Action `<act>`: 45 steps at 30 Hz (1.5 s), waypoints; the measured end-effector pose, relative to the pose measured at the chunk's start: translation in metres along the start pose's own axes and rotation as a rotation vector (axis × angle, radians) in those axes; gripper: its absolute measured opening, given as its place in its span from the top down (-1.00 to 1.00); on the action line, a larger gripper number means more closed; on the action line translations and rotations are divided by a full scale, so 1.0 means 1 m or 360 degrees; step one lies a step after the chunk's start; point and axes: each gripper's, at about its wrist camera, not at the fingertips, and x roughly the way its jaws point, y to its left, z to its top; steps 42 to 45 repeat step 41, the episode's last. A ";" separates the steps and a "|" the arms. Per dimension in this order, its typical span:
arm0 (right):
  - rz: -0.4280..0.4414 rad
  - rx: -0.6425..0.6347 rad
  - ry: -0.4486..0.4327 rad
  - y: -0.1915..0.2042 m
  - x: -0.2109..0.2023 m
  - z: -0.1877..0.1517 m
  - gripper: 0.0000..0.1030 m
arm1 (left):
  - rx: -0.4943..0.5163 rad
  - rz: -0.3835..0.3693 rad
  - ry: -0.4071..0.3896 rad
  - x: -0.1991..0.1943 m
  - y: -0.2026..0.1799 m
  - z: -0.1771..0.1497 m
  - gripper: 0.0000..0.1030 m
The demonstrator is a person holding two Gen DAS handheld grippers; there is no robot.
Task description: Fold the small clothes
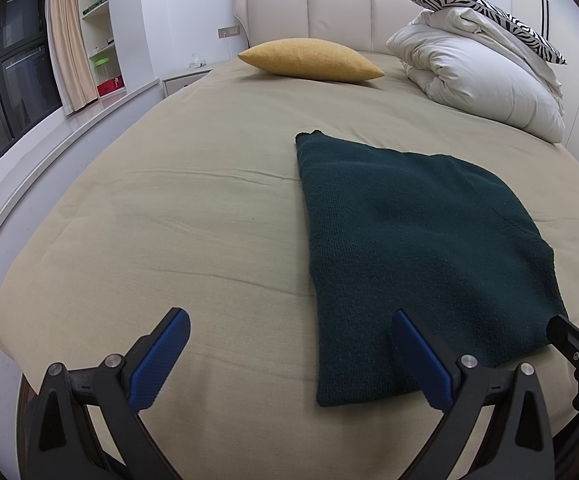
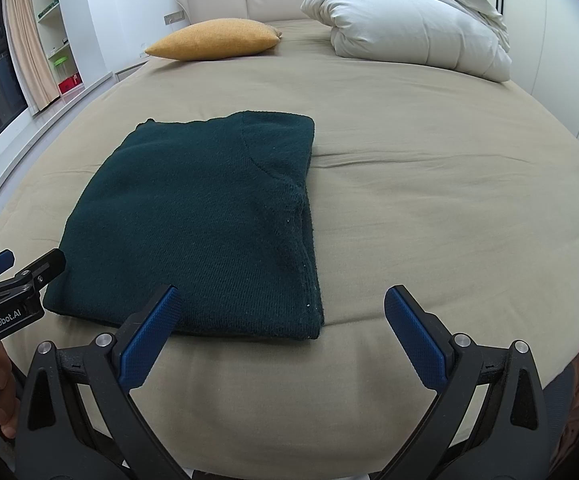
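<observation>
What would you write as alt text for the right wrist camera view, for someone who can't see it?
A dark green sweater lies folded flat on a beige bed, just ahead of the open, empty right gripper. The left gripper pokes in at the left edge; a yellow pillow and white duvet sit by the headboard.

A round bed [image 1: 169, 208] dressed in a tan sheet is carrying a folded dark green sweater [image 1: 413, 248] lying flat near its front edge. A mustard-yellow cushion [image 1: 309, 60] is resting near the padded cream headboard [image 1: 309, 12], while a bundled white duvet [image 1: 477, 76] is sitting at the far right, with a zebra-print pillow [image 1: 485, 12] perching on top of it
</observation>
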 end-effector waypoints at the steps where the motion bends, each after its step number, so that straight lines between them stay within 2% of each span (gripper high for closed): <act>1: 0.0000 0.0001 -0.0001 -0.001 0.000 0.000 -1.00 | 0.0000 -0.0001 0.0000 0.000 0.000 0.000 -1.00; 45: 0.0012 -0.0002 0.0008 0.006 0.000 -0.005 -1.00 | -0.0027 0.0026 -0.0004 -0.002 0.001 -0.006 -1.00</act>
